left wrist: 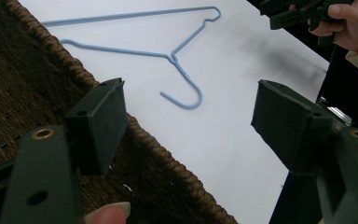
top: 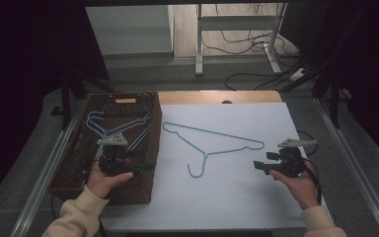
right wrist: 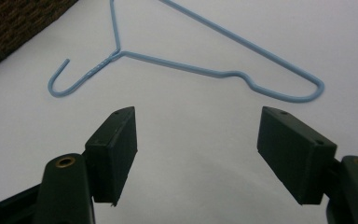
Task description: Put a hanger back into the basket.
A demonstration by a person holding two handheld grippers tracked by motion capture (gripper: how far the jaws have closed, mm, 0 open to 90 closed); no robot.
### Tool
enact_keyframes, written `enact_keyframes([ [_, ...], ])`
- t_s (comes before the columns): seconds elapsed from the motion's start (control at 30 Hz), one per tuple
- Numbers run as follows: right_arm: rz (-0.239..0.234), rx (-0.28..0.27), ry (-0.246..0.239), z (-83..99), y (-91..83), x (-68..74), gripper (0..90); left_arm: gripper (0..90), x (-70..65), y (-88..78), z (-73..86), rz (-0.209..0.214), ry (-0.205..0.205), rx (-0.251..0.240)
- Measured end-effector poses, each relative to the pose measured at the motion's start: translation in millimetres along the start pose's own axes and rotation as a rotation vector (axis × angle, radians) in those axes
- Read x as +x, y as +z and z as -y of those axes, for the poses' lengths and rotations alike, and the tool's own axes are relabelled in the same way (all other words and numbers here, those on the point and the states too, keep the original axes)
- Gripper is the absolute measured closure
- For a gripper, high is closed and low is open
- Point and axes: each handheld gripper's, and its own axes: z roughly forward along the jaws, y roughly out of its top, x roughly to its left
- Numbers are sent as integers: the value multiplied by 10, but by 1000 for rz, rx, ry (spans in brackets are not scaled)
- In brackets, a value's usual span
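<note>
A light blue wire hanger (top: 212,143) lies flat on the white table (top: 237,197), hook toward me. Several more blue hangers (top: 123,128) rest in the dark wicker basket (top: 143,192) at the left. My left gripper (top: 145,167) hovers over the basket's right rim, open, with nothing between its jaws; its own view shows the hanger (left wrist: 168,53) ahead past the basket's rim (left wrist: 158,149). My right gripper (top: 259,165) is held to the right of the hanger, open and empty, and in its view the hanger (right wrist: 205,70) lies just beyond the jaws.
The basket takes up the table's left side. A wooden strip (top: 217,97) edges the far side of the table. Beyond it stand a desk frame (top: 237,44) and loose cables (top: 256,74) on the floor. Metal rails (top: 355,163) run along both table sides.
</note>
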Motion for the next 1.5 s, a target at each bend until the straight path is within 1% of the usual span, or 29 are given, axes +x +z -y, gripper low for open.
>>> enact_keyframes([
  [0.03, 0, 0, 0, 0, 0, 0, 292, 263, 2, -2, 0, -2, 0, 0],
  [0.07, -8, 6, -9, -29, 41, 33, 295, 264, 7, -3, 1, -2, 0, -1],
  [0.1, -8, 6, -9, -29, 41, 33, 295, 264, 7, -3, 1, -2, 0, -1],
  [0.2, -23, 16, -20, -93, 118, 86, 307, 264, -2, -1, 1, -3, 2, -1],
  [0.33, -25, 27, -31, -152, 174, 114, 328, 264, -12, 4, 1, 1, 5, -1],
  [0.37, -27, 29, -32, -174, 197, 125, 341, 265, -12, 6, 1, 3, 5, -1],
  [0.4, -27, 38, -38, -226, 256, 152, 362, 265, -9, 8, 1, 2, 3, 0],
  [0.43, -27, 38, -38, -226, 256, 152, 362, 265, -9, 8, 1, 2, 3, 0],
  [0.5, -32, 51, -43, -283, 333, 178, 387, 266, -5, 6, 0, 1, 0, -1],
  [0.53, -33, 62, -46, -341, 413, 201, 424, 267, -5, 5, -1, 1, -1, -1],
  [0.57, -33, 62, -46, -341, 413, 201, 424, 267, -7, 3, -1, 0, -1, -2],
  [0.6, -50, 69, -43, -424, 530, 232, 468, 267, -11, -2, -1, 0, 1, -1],
  [0.63, -53, 80, -46, -464, 589, 248, 497, 268, -11, -2, -1, 0, 1, -1],
  [0.67, -53, 80, -46, -464, 589, 248, 497, 268, -14, -2, -1, 0, 1, -1],
  [0.7, -52, 93, -50, -503, 652, 266, 529, 268, -16, -3, -1, 0, 1, -2],
  [0.73, -43, 116, -61, -577, 780, 299, 610, 269, -16, -4, -1, 0, 2, -2],
  [0.77, -43, 116, -61, -577, 780, 299, 610, 269, -15, -3, 0, 1, 2, -1],
  [0.8, -37, 129, -67, -611, 846, 311, 652, 269, -13, -1, 2, 1, 2, 0],
  [0.9, -40, 162, -81, -690, 1038, 326, 754, 271, -5, 10, 13, 2, 0, 5],
  [0.93, -34, 178, -90, -711, 1100, 326, 786, 271, -2, 14, 17, 3, 0, 8],
  [0.97, -24, 205, -92, -745, 1214, 321, 846, 271, 0, 17, 21, 2, -1, 10],
  [1.0, -18, 219, -93, -761, 1266, 313, 864, 271, -2, 20, 24, 3, -2, 12],
  [1.03, -18, 219, -93, -761, 1266, 313, 864, 271, -2, 20, 24, 3, -2, 12],
  [1.07, 8, 244, -103, -787, 1352, 301, 895, 271, -4, 19, 23, 4, -1, 12],
  [1.13, 21, 262, -104, -805, 1418, 281, 898, 271, -4, 17, 23, 4, -1, 11],
  [1.17, 21, 262, -104, -805, 1418, 281, 898, 271, -4, 17, 23, 4, -1, 11],
  [1.2, 33, 284, -106, -809, 1464, 267, 898, 271, -2, 17, 23, 4, -2, 12],
  [1.27, 48, 306, -120, -799, 1497, 258, 899, 271, 1, 20, 25, 5, -3, 14],
  [1.5, 44, 331, -132, -784, 1474, 282, 900, 271, -6, 23, 26, 6, -1, 18],
])
